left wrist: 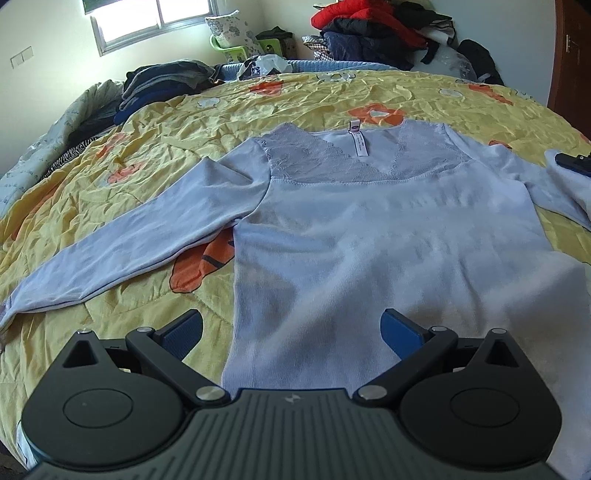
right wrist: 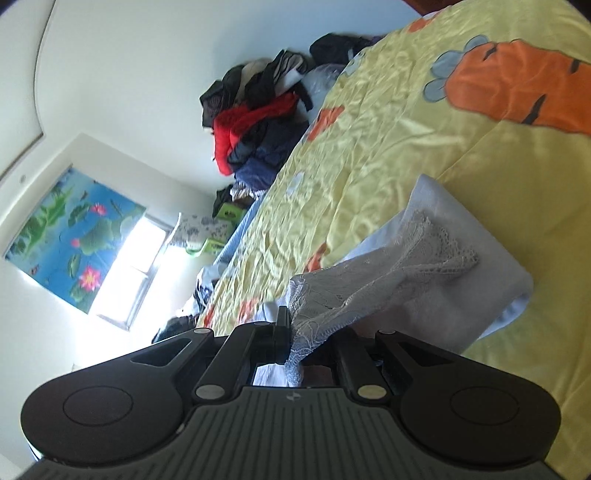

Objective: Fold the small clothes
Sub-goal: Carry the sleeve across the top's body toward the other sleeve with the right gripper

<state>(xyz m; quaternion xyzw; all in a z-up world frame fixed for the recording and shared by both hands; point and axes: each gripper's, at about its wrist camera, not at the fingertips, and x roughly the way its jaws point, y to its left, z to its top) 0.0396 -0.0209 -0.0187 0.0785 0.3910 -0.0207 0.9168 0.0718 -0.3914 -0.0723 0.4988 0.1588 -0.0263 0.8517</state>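
Note:
A pale blue long-sleeved top [left wrist: 332,236] with lace at the neck lies flat on the yellow quilt, its neck toward the far side. Its left sleeve [left wrist: 122,251] stretches out to the left. My left gripper [left wrist: 291,332] is open, hovering over the top's hem. My right gripper [right wrist: 295,336] is tilted sideways and shut on the lace cuff [right wrist: 369,288] of the right sleeve [right wrist: 461,236], lifting it off the quilt. That gripper's tip also shows in the left wrist view [left wrist: 570,162] at the far right.
The bed's yellow quilt [left wrist: 258,110] has orange flower prints. Piles of dark and red clothes [left wrist: 376,29] lie beyond the far edge, and folded dark clothes [left wrist: 162,81] sit at the back left. A window [left wrist: 147,22] is behind.

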